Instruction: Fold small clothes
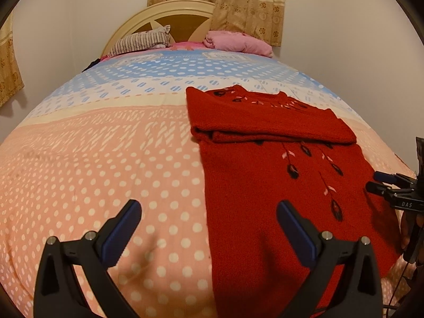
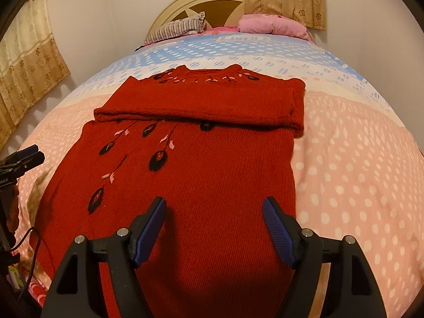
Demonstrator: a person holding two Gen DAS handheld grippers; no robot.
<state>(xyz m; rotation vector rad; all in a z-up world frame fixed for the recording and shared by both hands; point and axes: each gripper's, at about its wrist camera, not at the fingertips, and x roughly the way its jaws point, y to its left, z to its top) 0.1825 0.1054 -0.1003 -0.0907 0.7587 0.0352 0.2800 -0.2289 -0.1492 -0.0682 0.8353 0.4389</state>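
Red knitted sweater [image 2: 201,159] lies lengthwise near-to-far on our polka-dot bedspread [image 1: 106,185], sleeves folded across; right gripper [image 2: 214,206] hovers over its hem, left gripper [image 1: 209,212] beside its left edge, both wide open, empty.

Readable markings are few. On the black body of the right hand-held gripper [image 1: 376,181], seen at the right edge of the left wrist view, pale letters read "DAS". In the right wrist view, the left hand-held gripper [image 2: 31,153] carries small pale lettering on its body, cut off and too blurred to read. The bedsheet [image 1: 132,137] bears large white letter-like shapes, not legible.
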